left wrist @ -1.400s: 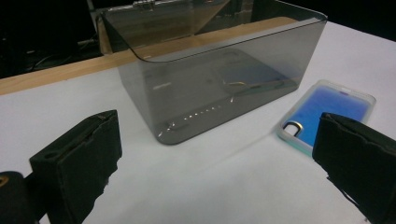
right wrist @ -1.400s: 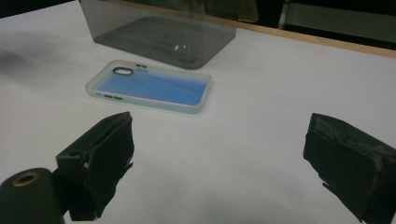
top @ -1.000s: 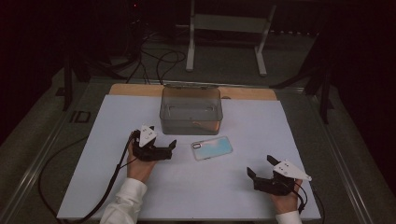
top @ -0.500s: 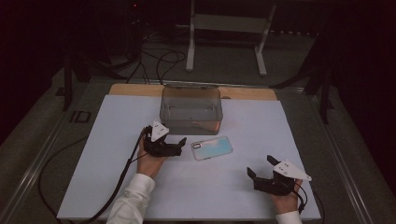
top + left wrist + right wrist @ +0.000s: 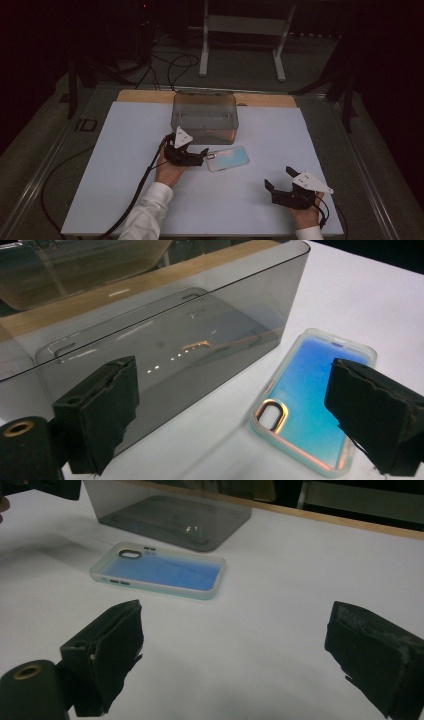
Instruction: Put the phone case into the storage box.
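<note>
- High view: your left gripper (image 5: 192, 152) sits on the white table sheet (image 5: 125, 150), its jaws spread, just in front of the smoky transparent box (image 5: 205, 116) and right at the camera-hole end of the phone case (image 5: 228, 158); you cannot tell from here whether a jaw touches the case. Your right gripper (image 5: 280, 181) rests well apart from it, near the sheet's front right, jaws wide and holding nothing.
- Left gripper view: your jaws stand wide apart. The left one is in front of the box (image 5: 165, 335) wall; the right one overlaps the near edge of the phone case (image 5: 310, 390). The case lies flat just beside the box, clear-rimmed, blue shading to teal, with a copper-tinted ring around the camera cutout.
- Right gripper view: your jaws are wide and empty above bare sheet (image 5: 280, 610). The phone case (image 5: 160, 571) lies ahead, flat, just in front of the box (image 5: 175, 510), cutout end toward the left.
</note>
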Tool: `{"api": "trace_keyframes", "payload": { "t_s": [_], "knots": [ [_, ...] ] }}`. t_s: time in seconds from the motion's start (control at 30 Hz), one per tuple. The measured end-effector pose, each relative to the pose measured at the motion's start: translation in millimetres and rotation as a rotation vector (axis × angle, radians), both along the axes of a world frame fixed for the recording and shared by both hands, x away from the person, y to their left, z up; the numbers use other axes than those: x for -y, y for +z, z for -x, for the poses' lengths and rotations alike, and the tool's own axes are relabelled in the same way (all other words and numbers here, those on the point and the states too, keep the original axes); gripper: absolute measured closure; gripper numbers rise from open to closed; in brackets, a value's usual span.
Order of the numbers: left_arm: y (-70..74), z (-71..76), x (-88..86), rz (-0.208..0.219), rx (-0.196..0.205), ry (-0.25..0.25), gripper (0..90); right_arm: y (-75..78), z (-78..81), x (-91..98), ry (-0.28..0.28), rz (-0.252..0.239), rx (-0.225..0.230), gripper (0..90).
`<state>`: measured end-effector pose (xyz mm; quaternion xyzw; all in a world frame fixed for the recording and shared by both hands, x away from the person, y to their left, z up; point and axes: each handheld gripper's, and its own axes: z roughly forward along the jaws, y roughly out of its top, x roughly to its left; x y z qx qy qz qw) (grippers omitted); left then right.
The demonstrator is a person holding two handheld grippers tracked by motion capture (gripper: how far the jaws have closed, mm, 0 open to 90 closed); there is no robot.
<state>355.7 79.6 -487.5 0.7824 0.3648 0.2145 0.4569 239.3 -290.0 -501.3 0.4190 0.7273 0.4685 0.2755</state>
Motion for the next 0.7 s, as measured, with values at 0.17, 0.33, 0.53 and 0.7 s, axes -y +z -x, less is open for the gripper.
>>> {"api": "trace_keyframes", "payload": {
  "t_s": [0.17,0.33,0.53,0.7],
  "knots": [
    [-2.4,-2.7,7.9,-0.014,-0.009,0.002,12.2,0.1,0.1,0.3,0.0,0.0,0.001,8.4],
    [-4.9,-4.8,15.1,-0.034,-0.026,-0.008,17.4,0.1,0.0,0.7,0.001,-0.003,0.002,8.4],
    [-10.6,-6.6,20.1,-0.041,-0.065,-0.039,27.6,0.3,0.2,0.9,0.001,-0.005,0.0,8.4],
    [-16.2,-9.4,21.2,-0.036,-0.1,-0.048,37.7,0.3,0.3,1.2,0.001,-0.004,0.0,8.4]
  ]
}}
